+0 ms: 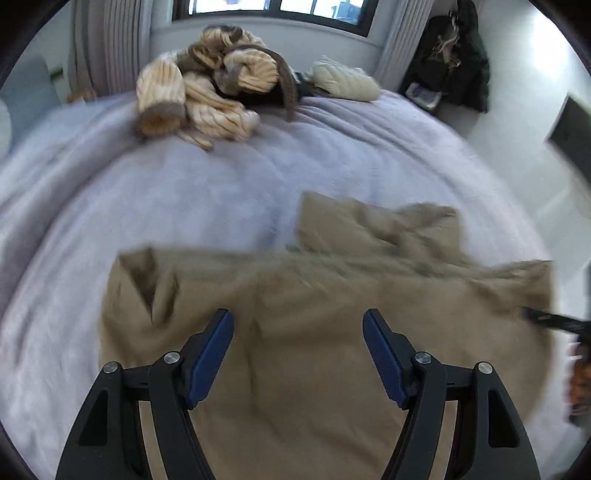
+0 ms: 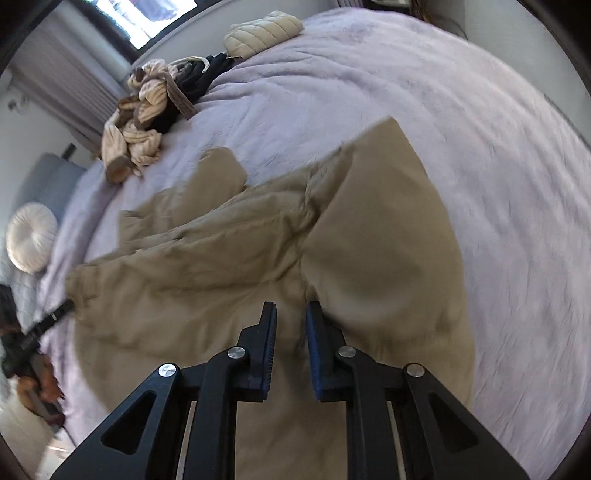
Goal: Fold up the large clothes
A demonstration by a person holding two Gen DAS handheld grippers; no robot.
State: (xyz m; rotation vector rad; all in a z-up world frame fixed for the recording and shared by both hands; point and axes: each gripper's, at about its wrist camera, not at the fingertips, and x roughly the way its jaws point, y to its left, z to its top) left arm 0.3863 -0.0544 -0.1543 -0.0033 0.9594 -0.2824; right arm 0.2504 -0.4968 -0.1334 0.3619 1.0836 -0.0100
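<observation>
Left gripper (image 1: 298,321): jaws spread wide, released, hovering over the tan garment (image 1: 314,350).
Right gripper (image 2: 291,314): blue pads (image 2: 271,343) drawn close with a narrow gap; cannot tell whether cloth is pinched.
Tan garment: rumpled, spread on the lavender bedspread (image 1: 221,192) near its front edge.
Cream knit pile (image 1: 199,88): heaped at the far edge, well apart.
Quilted cream item (image 2: 264,29): far edge, beside the pile.

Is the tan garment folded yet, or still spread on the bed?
Still spread and rumpled. The tan garment lies loosely across the lavender bedspread, with creases, one flap turned over and uneven edges; no neat fold shows.
</observation>
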